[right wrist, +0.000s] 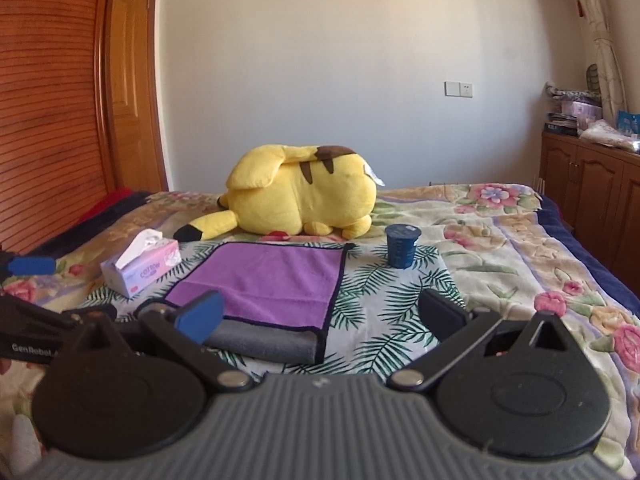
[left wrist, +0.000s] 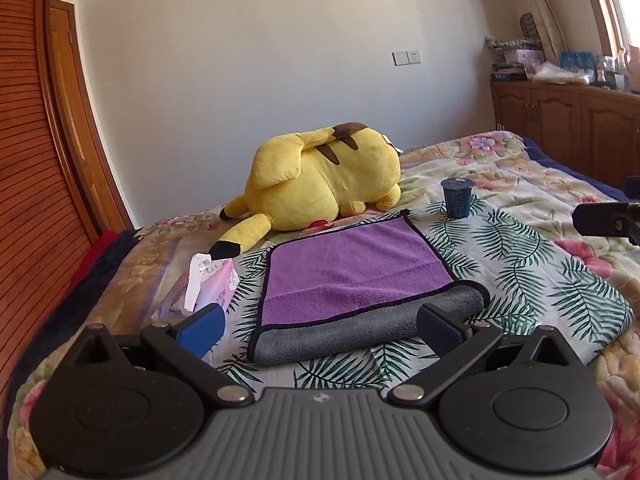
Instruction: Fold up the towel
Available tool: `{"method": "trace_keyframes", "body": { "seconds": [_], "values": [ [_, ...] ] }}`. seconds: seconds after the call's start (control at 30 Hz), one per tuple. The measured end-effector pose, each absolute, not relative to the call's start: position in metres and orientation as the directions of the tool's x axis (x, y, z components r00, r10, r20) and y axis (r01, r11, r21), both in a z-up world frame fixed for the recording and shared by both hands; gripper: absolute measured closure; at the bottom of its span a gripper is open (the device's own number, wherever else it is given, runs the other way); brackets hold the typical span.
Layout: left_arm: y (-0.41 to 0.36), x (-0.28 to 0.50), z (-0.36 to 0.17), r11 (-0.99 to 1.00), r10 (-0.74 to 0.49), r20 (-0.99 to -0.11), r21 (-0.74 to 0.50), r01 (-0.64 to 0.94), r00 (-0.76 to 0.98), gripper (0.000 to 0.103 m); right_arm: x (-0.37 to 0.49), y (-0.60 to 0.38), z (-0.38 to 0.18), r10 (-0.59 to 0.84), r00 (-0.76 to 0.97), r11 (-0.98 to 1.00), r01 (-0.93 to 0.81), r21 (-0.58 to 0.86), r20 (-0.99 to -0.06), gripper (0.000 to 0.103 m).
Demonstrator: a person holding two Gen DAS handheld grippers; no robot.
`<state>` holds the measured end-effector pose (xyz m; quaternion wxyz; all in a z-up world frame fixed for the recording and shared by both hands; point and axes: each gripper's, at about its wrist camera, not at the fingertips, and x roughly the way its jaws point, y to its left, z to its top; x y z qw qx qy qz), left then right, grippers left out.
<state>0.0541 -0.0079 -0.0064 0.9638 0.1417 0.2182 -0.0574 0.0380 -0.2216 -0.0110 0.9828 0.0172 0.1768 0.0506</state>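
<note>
A purple towel (left wrist: 352, 268) with a grey underside and black trim lies folded on the leaf-print sheet, its grey folded edge nearest me; it also shows in the right wrist view (right wrist: 276, 280). My left gripper (left wrist: 320, 330) is open and empty, just in front of the towel's near folded edge. My right gripper (right wrist: 320, 316) is open and empty, hovering in front of the towel's near right corner. The left gripper's body (right wrist: 28, 336) shows at the left edge of the right wrist view. The right gripper (left wrist: 604, 220) shows at the right edge of the left wrist view.
A yellow plush toy (left wrist: 320, 176) lies behind the towel. A dark blue cup (left wrist: 457, 197) stands to the towel's right. A tissue box (left wrist: 208, 288) sits to its left. A wooden wardrobe (left wrist: 36, 160) is at left, cabinets (left wrist: 568, 128) at right.
</note>
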Motion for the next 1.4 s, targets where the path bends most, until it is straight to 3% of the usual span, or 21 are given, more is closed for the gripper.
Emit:
{"method": "trace_keyframes", "body": {
  "seconds": [0.73,0.9,1.17,1.4],
  "values": [
    [0.008,0.110,-0.027,0.932,-0.059,-0.530,0.273,0.237,0.846,0.005,0.093,-0.207,-0.032,0.173,0.858,0.981,-0.194,0.007,-0.484,0.001],
    [0.013,0.125,-0.032,0.931,-0.053,-0.540,0.277,0.237,0.840,0.005,0.107,-0.203,-0.038,0.193,0.840,0.977,-0.212,0.020,-0.507,0.007],
    [0.021,0.150,-0.039,0.931,-0.065,-0.555,0.265,0.250,0.830,0.005,0.132,-0.199,-0.052,0.205,0.816,0.975,-0.219,0.039,-0.541,0.007],
    [0.030,0.178,-0.051,0.933,-0.069,-0.587,0.249,0.261,0.806,0.012,0.155,-0.199,-0.066,0.221,0.794,0.972,-0.226,0.063,-0.566,0.008]
  ]
}}
